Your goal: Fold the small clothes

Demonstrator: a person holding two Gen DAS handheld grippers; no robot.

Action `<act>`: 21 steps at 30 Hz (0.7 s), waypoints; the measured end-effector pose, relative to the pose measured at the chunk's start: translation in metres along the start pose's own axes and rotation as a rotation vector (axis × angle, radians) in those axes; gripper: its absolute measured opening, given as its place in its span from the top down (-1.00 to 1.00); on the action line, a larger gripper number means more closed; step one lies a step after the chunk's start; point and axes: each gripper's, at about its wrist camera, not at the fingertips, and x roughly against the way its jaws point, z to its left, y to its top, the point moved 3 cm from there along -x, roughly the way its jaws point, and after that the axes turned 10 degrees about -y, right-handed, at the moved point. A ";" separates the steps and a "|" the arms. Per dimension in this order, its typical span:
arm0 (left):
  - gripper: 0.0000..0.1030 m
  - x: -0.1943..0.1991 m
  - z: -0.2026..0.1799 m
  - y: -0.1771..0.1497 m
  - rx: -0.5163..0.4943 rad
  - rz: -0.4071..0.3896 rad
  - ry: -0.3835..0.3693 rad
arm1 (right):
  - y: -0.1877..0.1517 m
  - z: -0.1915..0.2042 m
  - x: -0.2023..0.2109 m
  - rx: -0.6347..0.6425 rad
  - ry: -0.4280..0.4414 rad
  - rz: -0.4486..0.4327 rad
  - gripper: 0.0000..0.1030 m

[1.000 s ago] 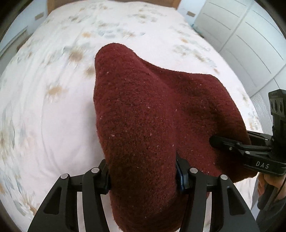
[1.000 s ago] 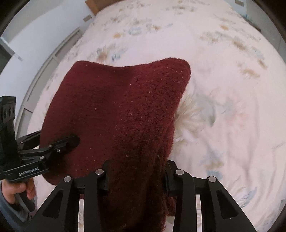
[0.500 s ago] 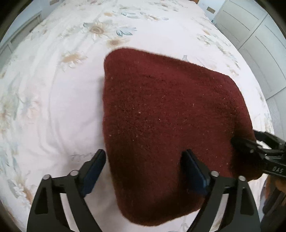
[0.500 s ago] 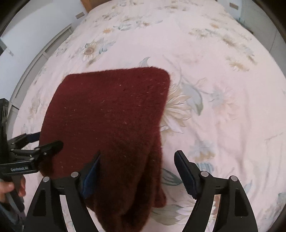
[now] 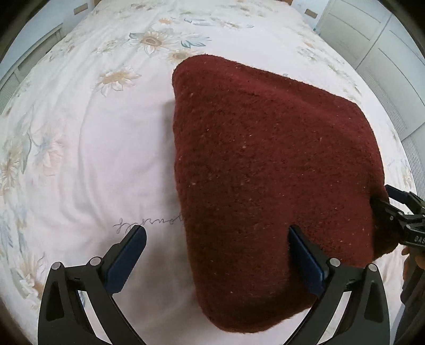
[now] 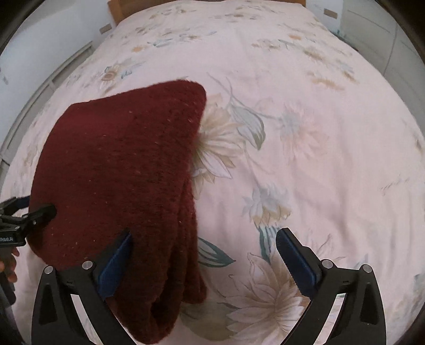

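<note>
The dark red knitted garment [image 5: 268, 172] lies folded into a thick, roughly square bundle on the flowered bedspread [image 5: 87, 148], toward the near edge of the bed and well short of the headboard [image 6: 207, 5] at the far end. In the right wrist view its stacked layers show along the side nearest that camera, where the folded edges bunch up a little rather than lying flush. The left gripper [image 5: 217, 252] has just been opening and now stands wide, its blue-padded fingers [image 5: 127, 254] straddling the near left corner of the bundle without pressing on it. The right gripper [image 6: 203, 258] has likewise just opened wide, one pad over the cloth and the other over bare bedspread, gripping nothing. Judging by this, the fold on this piece looks done and released; what may remain is tidying the bunched edge, and any further clothes, though none are in sight.
</note>
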 end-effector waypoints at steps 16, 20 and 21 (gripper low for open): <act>-0.98 0.114 -0.016 -0.032 -0.021 -0.174 0.103 | -0.009 -0.012 0.150 0.038 -0.063 -0.206 -0.98; -0.98 0.138 -0.037 -0.047 -0.030 -0.207 0.126 | -0.031 -0.024 0.185 0.008 -0.088 -0.253 -0.98; -0.98 0.140 -0.042 -0.045 -0.026 -0.205 0.135 | -0.036 -0.024 0.188 0.002 -0.096 -0.256 -0.98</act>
